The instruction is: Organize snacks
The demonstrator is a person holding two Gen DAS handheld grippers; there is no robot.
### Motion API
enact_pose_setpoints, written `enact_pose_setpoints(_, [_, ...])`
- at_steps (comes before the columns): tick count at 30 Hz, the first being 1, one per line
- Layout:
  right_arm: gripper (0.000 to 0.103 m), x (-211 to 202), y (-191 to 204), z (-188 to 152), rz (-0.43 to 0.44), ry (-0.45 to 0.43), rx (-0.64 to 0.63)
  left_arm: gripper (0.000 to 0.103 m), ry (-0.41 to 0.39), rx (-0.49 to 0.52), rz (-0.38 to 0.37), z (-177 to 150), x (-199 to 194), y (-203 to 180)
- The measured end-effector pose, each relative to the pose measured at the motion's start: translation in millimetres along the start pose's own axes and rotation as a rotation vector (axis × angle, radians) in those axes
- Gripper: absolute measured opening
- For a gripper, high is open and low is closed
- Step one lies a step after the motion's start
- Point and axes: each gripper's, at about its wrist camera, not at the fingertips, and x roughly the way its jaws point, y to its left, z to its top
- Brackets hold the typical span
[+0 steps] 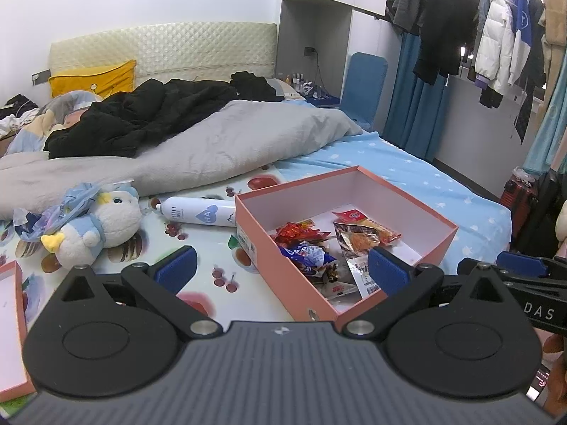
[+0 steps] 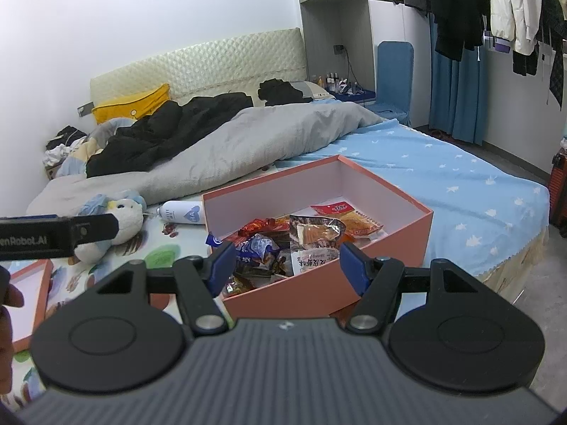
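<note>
A pink open box [image 1: 407, 194] sits on the bed and holds several snack packets [image 1: 312, 244]: red, blue, silver and orange ones. It also shows in the right wrist view [image 2: 389, 194] with the packets [image 2: 312, 233]. My left gripper [image 1: 281, 267] is open and empty, held over the box's near left corner. My right gripper [image 2: 287, 265] is open and empty, held just before the box's near wall. The right gripper also shows at the far right of the left wrist view [image 1: 521, 265].
A plush toy [image 1: 102, 223] and a white bottle [image 1: 202, 210] lie left of the box. The pink box lid [image 1: 14, 326] lies at the far left. A grey duvet [image 1: 212, 148] and black clothes [image 1: 152, 113] lie behind. The bed edge drops off at the right.
</note>
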Motion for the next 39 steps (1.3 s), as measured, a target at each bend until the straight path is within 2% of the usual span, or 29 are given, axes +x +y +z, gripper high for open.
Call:
enact_pose_setpoints(8, [0.068, 1.0, -1.6, 0.0, -0.002, 0.004, 0.003, 0.103, 0.004, 0.002, -0.002, 0.1, 1.5, 0.5])
enact_pose_setpoints(10, [0.088, 2.3, -2.2, -0.4, 0.009, 0.011, 0.008, 0.103, 0.004, 0.003, -0.004, 0.7, 1.6, 0.1])
enact_pose_setpoints(11, [0.103, 2.5, -2.7, -0.9, 0.010, 0.010, 0.016, 0.103, 0.004, 0.003, -0.005, 1.2, 1.6, 0.0])
enact_pose_setpoints(18, [0.103, 6.3, -4.3, -1.7, 0.000, 0.035, 0.026, 0.103, 0.005, 0.000, -0.003, 1.4, 0.8, -0.7])
enact_pose_setpoints(39, [0.103, 4.3, -8.5, 0.0, -0.013, 0.021, 0.031, 0.103, 0.006, -0.010, -0.001, 1.6, -1.4, -3.4])
